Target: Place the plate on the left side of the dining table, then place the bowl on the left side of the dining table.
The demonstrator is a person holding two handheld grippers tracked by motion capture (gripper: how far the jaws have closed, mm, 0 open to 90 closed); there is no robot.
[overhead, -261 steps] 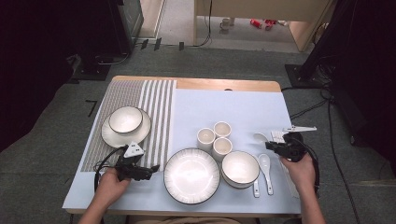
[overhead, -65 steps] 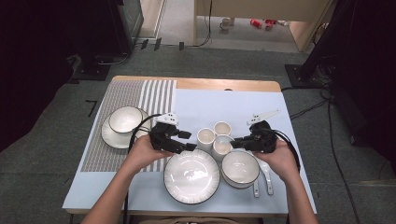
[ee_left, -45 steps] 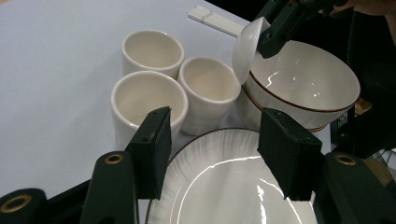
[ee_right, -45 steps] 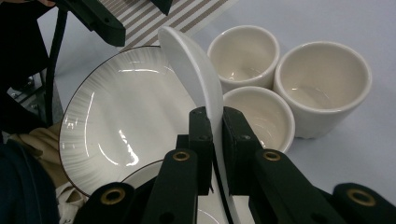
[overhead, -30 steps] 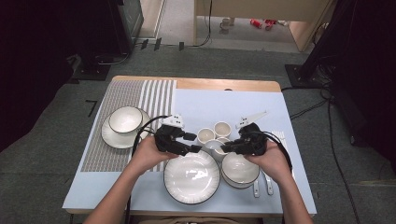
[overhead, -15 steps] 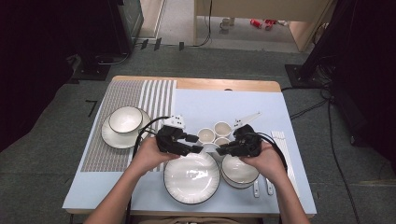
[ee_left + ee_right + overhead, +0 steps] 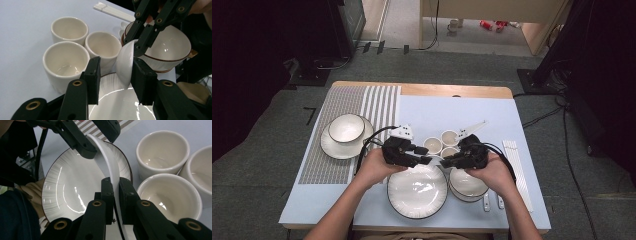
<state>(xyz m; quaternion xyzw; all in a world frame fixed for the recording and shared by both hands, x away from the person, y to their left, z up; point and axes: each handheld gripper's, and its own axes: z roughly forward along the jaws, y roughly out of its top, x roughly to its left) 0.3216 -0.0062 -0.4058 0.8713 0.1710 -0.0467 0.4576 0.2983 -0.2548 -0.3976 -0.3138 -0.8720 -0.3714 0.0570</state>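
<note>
The right gripper (image 7: 451, 161) has its fingers (image 7: 108, 192) clamped tight on the handle of a white ceramic spoon (image 7: 110, 167), which it holds in the air over the near middle of the counter (image 7: 452, 107), above the far rim of the large ribbed plate (image 7: 417, 190) and just in front of the three cream cups (image 7: 432, 145); in the right gripper view the handle runs up from between the two black pads and curves away toward the other gripper; the left gripper (image 7: 424, 159) meets it from the opposite side, and its fingers (image 7: 93, 75) have just been closing, with the spoon's bowl (image 7: 124, 63) standing on edge between them; in the left gripper view the right-hand pad lies against the back of the bowl while the left-hand pad stands a little off its hollow face, so the jaws are part open and not yet pressing from both sides; beside the plate, under the person's right hand (image 7: 492, 170), sits a white bowl (image 7: 467, 184) with a dark rim line; a pale set of chopsticks (image 7: 517, 170) lies along the right side of the counter; a small bowl on a plate (image 7: 346, 131) rests on the striped mat (image 7: 362, 107) at the left.
</note>
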